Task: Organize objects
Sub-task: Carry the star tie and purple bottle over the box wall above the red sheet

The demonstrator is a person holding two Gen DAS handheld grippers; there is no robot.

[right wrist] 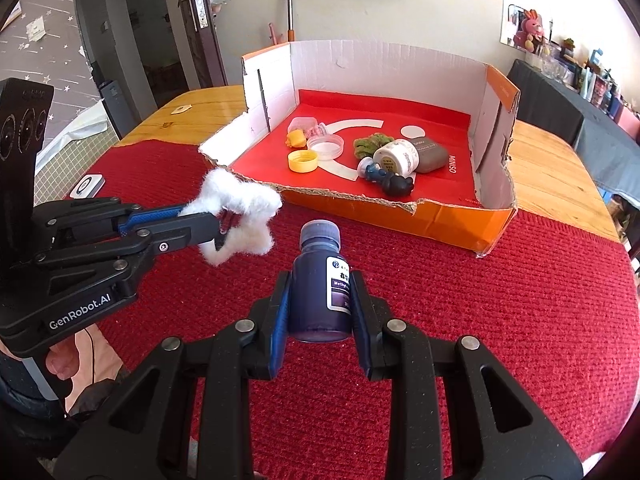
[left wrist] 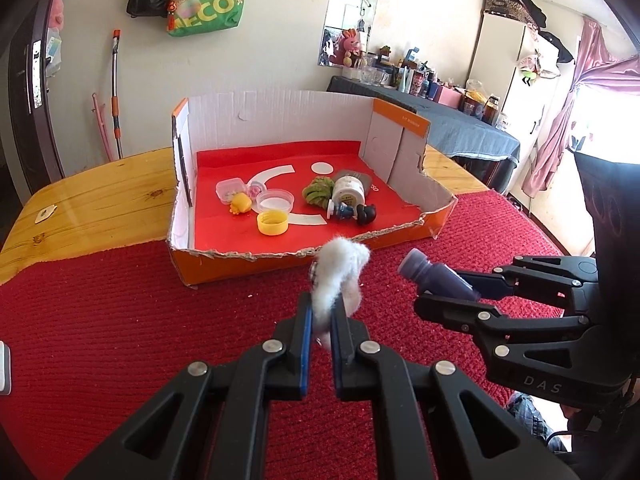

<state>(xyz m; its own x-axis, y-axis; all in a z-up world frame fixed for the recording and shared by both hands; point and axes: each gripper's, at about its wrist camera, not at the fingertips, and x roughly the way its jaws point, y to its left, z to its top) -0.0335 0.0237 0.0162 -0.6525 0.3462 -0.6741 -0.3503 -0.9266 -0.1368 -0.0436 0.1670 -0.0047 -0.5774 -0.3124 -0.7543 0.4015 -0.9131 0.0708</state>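
Cardboard box sits on the far part of the counter, torn near wall low but ragged; left tongs clenched on a white fluffy scrunchie, which could snag that edge or slip free, being soft. Right tongs clenched on a dark purple bottle, held near the box; smooth sides may slide. Writing: "MINISO" on box floor, "GenRobot.AI" and "DAS" on tool bodies, "Methyl…" on bottle label, partly legible.
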